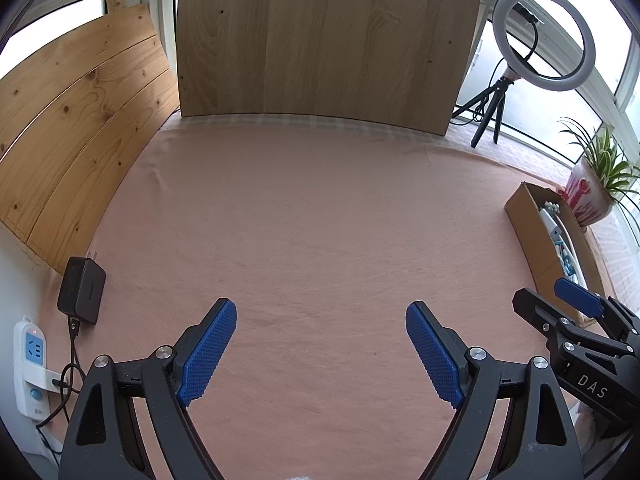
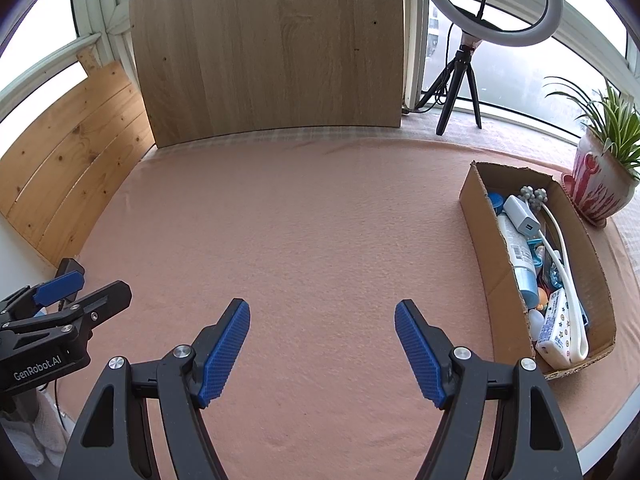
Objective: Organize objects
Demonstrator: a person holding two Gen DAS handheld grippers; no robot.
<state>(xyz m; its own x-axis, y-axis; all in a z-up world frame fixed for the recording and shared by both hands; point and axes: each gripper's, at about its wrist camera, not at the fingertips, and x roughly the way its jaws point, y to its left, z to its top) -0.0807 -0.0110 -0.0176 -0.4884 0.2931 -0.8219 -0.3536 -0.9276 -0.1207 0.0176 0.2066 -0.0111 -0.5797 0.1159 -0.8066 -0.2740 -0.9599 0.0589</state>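
**Cardboard box full at the right, both tongs empty**

Cardboard box (image 2: pixel 520 280) sits at the right side of the pink cloth (image 2: pixel 320 220), long and open-topped, just in front of the red-and-white plant pot (image 2: pixel 600 188). Inside it I see a white charger (image 2: pixel 522 220) near the far end, a white tube with a blue cap (image 2: pixel 520 260) lying along the left wall, a white pack printed with stars (image 2: pixel 554 330) at the near end, and a white curved handle (image 2: pixel 568 280) running along the right side — its grey knobbed head rests at the far end. The small print on the tube is too blurred for me to read.

My right gripper (image 2: pixel 322 344) hangs above the bare cloth with its blue ribbed pads spread wide and nothing between them. My left gripper (image 1: pixel 320 348) is the same — fingers parted, holding nothing, over the middle of the cloth. In the right wrist view the left tool's body reads "GenRobot.AI"; in the left wrist view the right tool's side shows "DAS".

At the left edge lie a black power adapter (image 1: pixel 82 290) and a white power strip (image 1: pixel 30 364) with blue sockets, a cable joining them. A wooden board (image 1: pixel 328 40) stands upright at the back, pine planks (image 1: pixel 80 128) lean at the left, and a ring light (image 1: pixel 544 38) on a tripod stands at the back right.
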